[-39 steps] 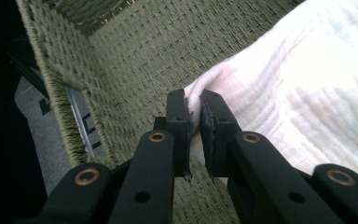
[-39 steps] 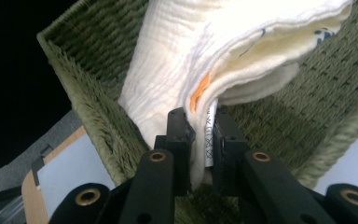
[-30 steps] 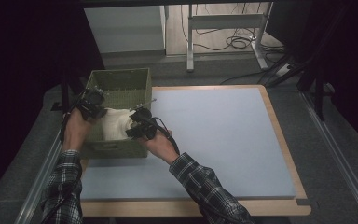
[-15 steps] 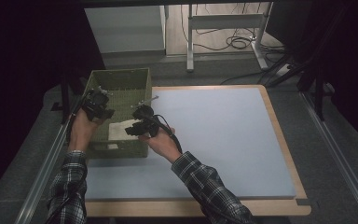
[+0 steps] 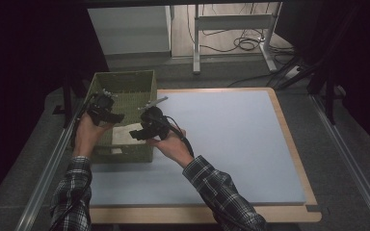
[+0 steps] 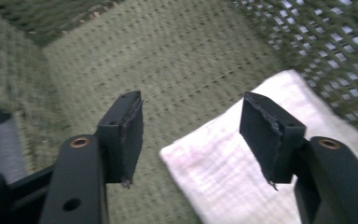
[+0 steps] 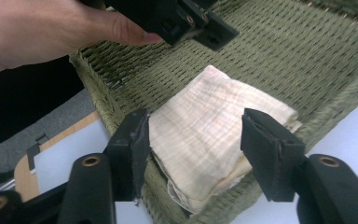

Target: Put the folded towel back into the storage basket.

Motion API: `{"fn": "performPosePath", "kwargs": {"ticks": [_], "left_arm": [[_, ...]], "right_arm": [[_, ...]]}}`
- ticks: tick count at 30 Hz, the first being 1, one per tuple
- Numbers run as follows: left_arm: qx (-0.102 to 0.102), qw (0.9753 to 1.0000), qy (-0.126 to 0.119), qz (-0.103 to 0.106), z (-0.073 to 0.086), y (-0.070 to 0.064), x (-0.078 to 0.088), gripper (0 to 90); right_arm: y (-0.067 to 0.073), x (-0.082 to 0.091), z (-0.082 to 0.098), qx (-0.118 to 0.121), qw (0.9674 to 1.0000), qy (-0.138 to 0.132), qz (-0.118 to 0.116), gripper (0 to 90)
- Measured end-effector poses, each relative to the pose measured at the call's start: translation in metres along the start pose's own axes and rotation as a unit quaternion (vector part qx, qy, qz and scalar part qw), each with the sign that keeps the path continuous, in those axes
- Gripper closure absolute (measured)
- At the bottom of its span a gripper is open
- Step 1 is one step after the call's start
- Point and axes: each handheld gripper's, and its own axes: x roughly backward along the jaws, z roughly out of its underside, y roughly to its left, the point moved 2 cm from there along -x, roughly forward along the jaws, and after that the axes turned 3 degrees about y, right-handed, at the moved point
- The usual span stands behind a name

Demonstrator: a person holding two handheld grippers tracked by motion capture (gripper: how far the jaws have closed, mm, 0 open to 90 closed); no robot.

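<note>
High view: both tools, left (image 5: 107, 109) and right (image 5: 142, 129), just released; folded cloth (image 5: 123, 134) rests in basket (image 5: 125, 79) at tabletop's left edge, apparently stowed.

Plaid sleeves (image 5: 218, 192), black jaws (brass-ringed screws)

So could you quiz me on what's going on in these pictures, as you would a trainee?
1. True or false: the folded cream cloth lies inside the green woven basket.
2. What does the basket stand on? A) pale blue mat B) bare floor C) metal shelf
3. How do the jaws of the left gripper and right gripper stand?

Key: 1 true. 2 A, the pale blue mat. 3 Both open, having just been opening, gripping nothing.
</note>
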Motion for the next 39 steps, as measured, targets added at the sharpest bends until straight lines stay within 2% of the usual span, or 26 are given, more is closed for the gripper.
{"fn": "performPosePath", "kwargs": {"ticks": [5, 10, 16, 22, 29, 32, 39], "left_arm": [[0.007, 0.9997, 0.000, 0.023, -0.003, -0.003, -0.001, 33.0], [0.010, 0.9990, 0.001, 0.044, -0.006, -0.009, -0.001, 28.6], [0.003, 0.9984, 0.014, 0.054, -0.011, -0.016, -0.002, 23.8], [0.004, 0.9972, 0.018, 0.072, -0.017, -0.022, 0.000, 21.0], [0.003, 0.9955, 0.014, 0.094, -0.024, -0.031, 0.006, 18.7], [0.001, 0.9942, 0.011, 0.107, -0.028, -0.037, 0.010, 17.5], [-0.014, 0.9931, 0.008, 0.116, -0.039, -0.056, 0.015, 14.8]], "right_arm": [[-0.004, 0.009, 0.001, 0.020, 0.9998, -0.002, 0.006, 36.0], [-0.011, 0.019, 0.004, 0.021, 0.9997, -0.007, 0.012, 31.9], [-0.022, 0.031, 0.012, 0.024, 0.9994, -0.009, 0.022, 28.4], [-0.035, 0.042, 0.025, 0.020, 0.9994, -0.007, 0.027, 26.0], [-0.045, 0.054, 0.042, 0.029, 0.9985, -0.006, 0.046, 22.6], [-0.049, 0.059, 0.050, 0.031, 0.9983, -0.007, 0.049, 20.8], [-0.061, 0.071, 0.070, 0.029, 0.9982, -0.002, 0.052, 18.1]]}}
